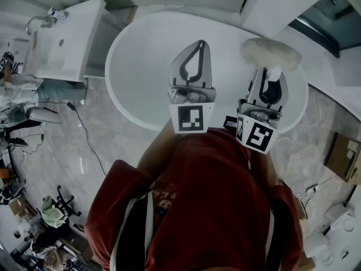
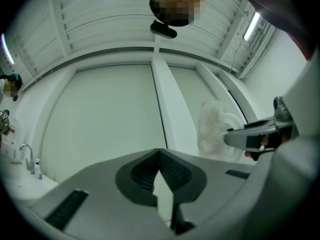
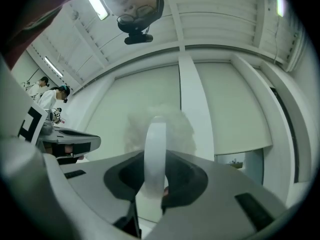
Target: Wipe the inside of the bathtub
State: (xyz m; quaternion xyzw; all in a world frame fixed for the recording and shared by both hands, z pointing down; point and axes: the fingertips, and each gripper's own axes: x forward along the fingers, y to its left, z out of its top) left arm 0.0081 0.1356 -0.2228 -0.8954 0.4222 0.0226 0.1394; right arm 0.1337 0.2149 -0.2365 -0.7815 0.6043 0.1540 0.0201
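Note:
The white oval bathtub (image 1: 141, 66) lies below me in the head view. Over its middle my left gripper (image 1: 197, 44) is shut, with nothing between its jaws; their ribbed pads meet in the left gripper view (image 2: 159, 153). My right gripper (image 1: 273, 75) is shut on the white handle (image 3: 155, 159) of a fluffy white duster (image 1: 271, 54), which hangs over the tub's right rim. The duster (image 2: 212, 126) and the right gripper (image 2: 250, 136) also show in the left gripper view. Both gripper views face the panelled ceiling, so the tub is hidden there.
A white washbasin (image 1: 62, 49) with a tap (image 1: 39, 21) stands left of the tub. A black cable (image 1: 84, 129) trails over the marble floor. A cardboard box (image 1: 344, 157) sits at the right, and clutter fills the lower left corner (image 1: 34, 219).

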